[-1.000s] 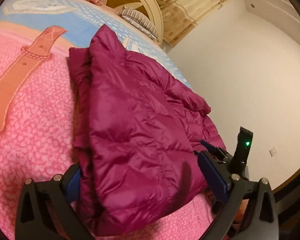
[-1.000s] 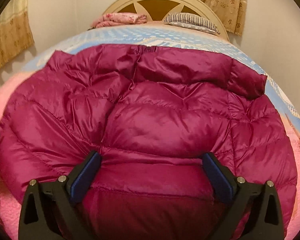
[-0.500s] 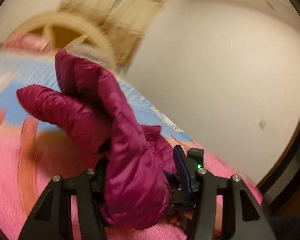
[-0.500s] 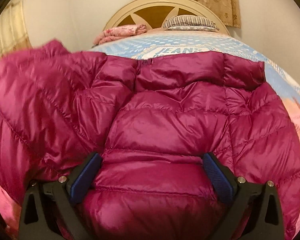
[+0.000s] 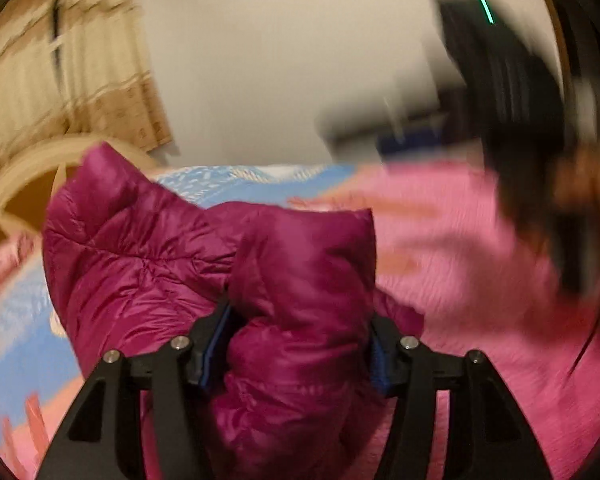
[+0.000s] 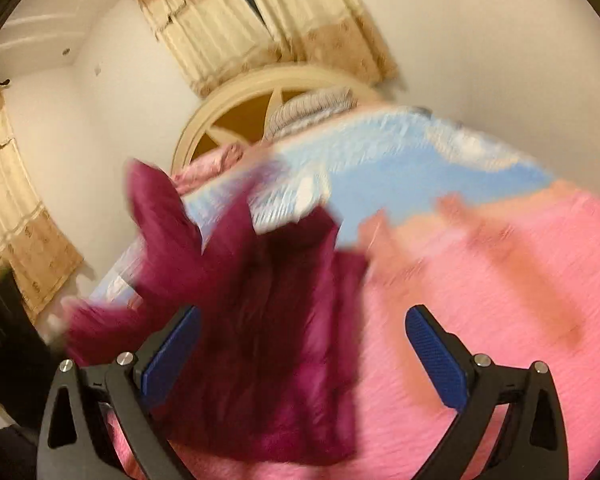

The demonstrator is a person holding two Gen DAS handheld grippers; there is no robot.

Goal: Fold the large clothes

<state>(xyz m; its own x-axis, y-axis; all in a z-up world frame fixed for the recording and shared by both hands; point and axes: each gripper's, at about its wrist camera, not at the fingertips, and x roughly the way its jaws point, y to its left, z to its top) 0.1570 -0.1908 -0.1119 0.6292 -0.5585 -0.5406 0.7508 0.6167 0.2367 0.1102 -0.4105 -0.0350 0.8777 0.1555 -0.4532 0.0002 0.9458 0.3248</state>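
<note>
The magenta puffer jacket (image 5: 148,248) is bunched up on the bed. A thick fold of it is squeezed between the blue pads of my left gripper (image 5: 298,332), whose jaws are opening slightly while the pads still press on the fabric. In the right wrist view the jacket (image 6: 260,320) is blurred and hangs or lies toward the left, reaching past the left finger. My right gripper (image 6: 303,316) stands wide open, its pads not touching the fabric. The same gripper appears as a dark blur (image 5: 520,140) at the upper right of the left wrist view.
The bed carries a pink and blue bedspread (image 6: 480,300). A cream headboard (image 6: 236,120) with a striped pillow (image 6: 312,108) and a pink bundle stands at its far end. Beige curtains (image 6: 260,24) hang behind, and white walls close in around.
My left gripper closed on a fold of the jacket, rolled and lifted it off the flat pile. My right gripper drew back and tilted; the jacket no longer fills its view.
</note>
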